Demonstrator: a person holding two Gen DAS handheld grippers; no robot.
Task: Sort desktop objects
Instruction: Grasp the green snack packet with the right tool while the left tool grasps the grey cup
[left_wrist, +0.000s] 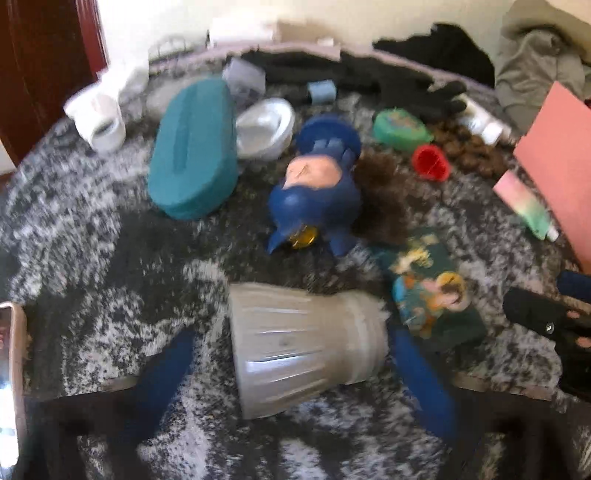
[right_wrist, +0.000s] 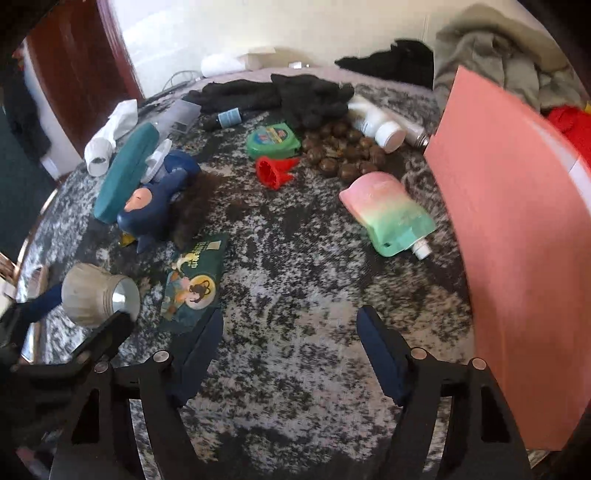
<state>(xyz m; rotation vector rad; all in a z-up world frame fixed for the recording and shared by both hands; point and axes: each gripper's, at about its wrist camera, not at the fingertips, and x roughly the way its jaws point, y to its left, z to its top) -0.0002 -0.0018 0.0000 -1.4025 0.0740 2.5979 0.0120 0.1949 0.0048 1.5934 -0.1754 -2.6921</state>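
Presently found mixed, not grouped: across marbled tabletop (right_wrist: 295, 387), teal case (left_wrist: 194, 155), white bowl (left_wrist: 264, 127), blue figurine (left_wrist: 314, 192) and brown hair tuft (right_wrist: 195, 206) crowded together at left. Further back, green tin (left_wrist: 400, 127), red funnel (left_wrist: 430, 160), heap of brown nuts (right_wrist: 343, 155), white bottle (right_wrist: 376, 125) and black gloves (right_wrist: 295, 96). Pink-green pouch (right_wrist: 388, 212) apart at right, just beside upright pink board (right_wrist: 517, 258). Green printed packet (right_wrist: 195, 280) flat, near front.

Noted no bin, tray or marked zone in either view, so no destination to check against. Judged as mostly unsorted by kind; could not confirm any item as already placed.

Left gripper (left_wrist: 291, 332): fingers spread wide, with ribbed grey cup (left_wrist: 303, 347) lying on its side between them. Right-hand finger against cup collar; gap visible at the other finger. Firm clamp not confirmed; left view blurred. Cannot tell whether lifted or resting on tabletop.

Right gripper (right_wrist: 291, 332): fingers wide apart, holding nothing, over bare patch of tabletop.

Judged as equally consistent with cup being collected or being set down. Bulk of sorting apparently outstanding.
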